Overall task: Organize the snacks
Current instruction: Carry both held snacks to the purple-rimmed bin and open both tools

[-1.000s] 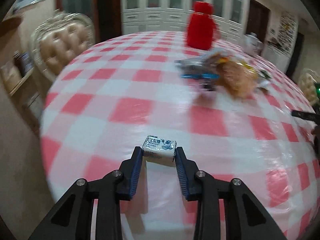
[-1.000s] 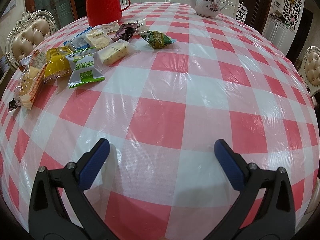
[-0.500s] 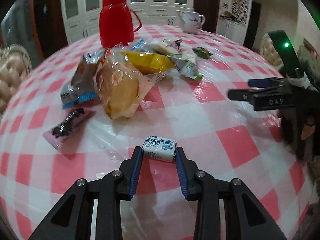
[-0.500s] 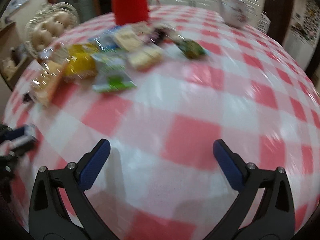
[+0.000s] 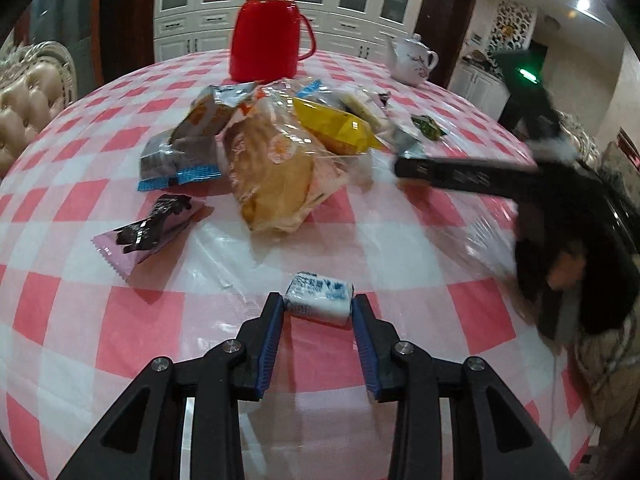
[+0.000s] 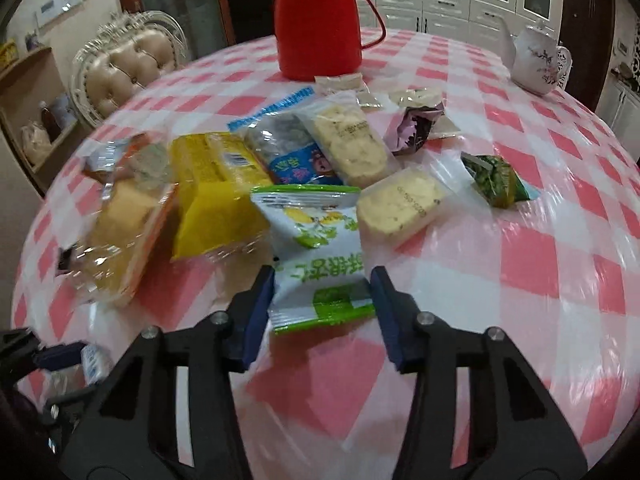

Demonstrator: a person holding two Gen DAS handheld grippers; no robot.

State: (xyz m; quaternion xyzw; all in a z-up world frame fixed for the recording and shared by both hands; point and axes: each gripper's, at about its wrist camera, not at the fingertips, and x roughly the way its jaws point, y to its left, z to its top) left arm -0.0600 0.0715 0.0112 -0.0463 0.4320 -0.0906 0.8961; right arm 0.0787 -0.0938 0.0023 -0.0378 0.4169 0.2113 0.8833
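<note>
Left gripper clamping white candy at lower centre, right gripper narrowed around green-white packet, contact unclear, snack pile above.

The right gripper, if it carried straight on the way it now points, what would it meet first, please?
The right gripper is open around the green-and-white snack packet, so it would likely meet that first; beyond lie the pale biscuit packs.

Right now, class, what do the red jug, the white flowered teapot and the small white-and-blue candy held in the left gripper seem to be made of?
Red jug: probably plastic, evenly coloured with a dull sheen.
White flowered teapot: likely glazed ceramic, glossy with painted blossoms.
Small white-and-blue candy in the left gripper: printed plastic film wrapper, crimped and slightly crinkled.
</note>
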